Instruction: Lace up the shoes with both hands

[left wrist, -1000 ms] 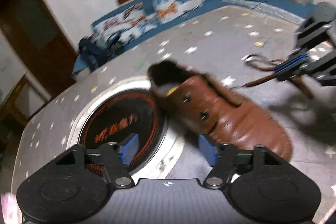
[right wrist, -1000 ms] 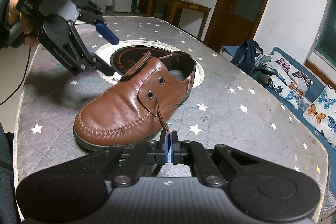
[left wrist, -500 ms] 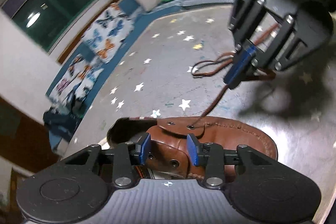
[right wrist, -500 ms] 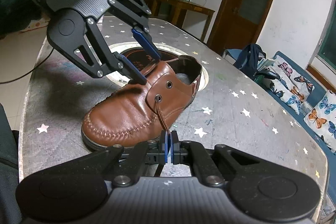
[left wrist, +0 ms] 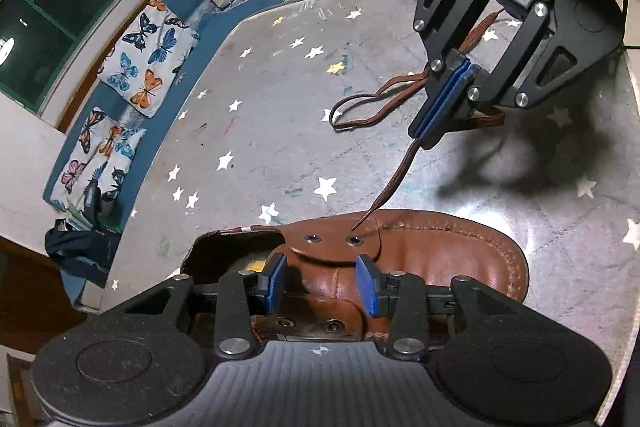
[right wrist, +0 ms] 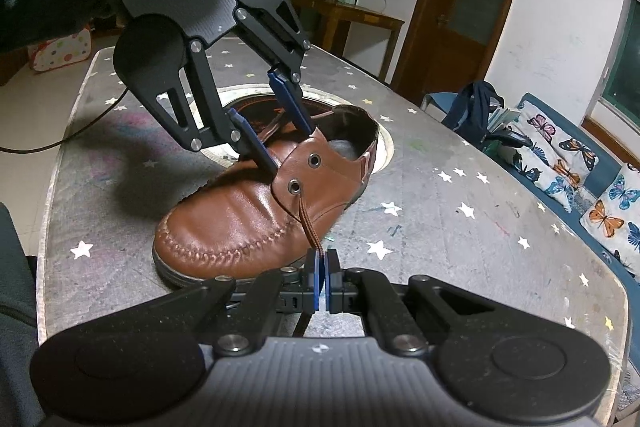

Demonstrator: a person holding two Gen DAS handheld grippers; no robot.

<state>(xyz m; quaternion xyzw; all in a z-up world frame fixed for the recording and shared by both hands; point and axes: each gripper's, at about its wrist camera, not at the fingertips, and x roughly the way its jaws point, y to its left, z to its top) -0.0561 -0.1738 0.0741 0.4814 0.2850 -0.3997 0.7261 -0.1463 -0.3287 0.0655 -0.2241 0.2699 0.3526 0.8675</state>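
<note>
While the brown shoe [right wrist: 264, 215] lies on the star-patterned table [right wrist: 460, 239], toe toward seven o'clock in the right wrist view, the right gripper [right wrist: 322, 281] stays clamped on the brown lace [right wrist: 309, 227] running from the lower eyelet [right wrist: 295, 185]; the left gripper [left wrist: 322, 283], jaws partly apart and gripping nothing, straddles the tongue [left wrist: 326, 277]; slack lace loops at one o'clock in the left view.
</note>
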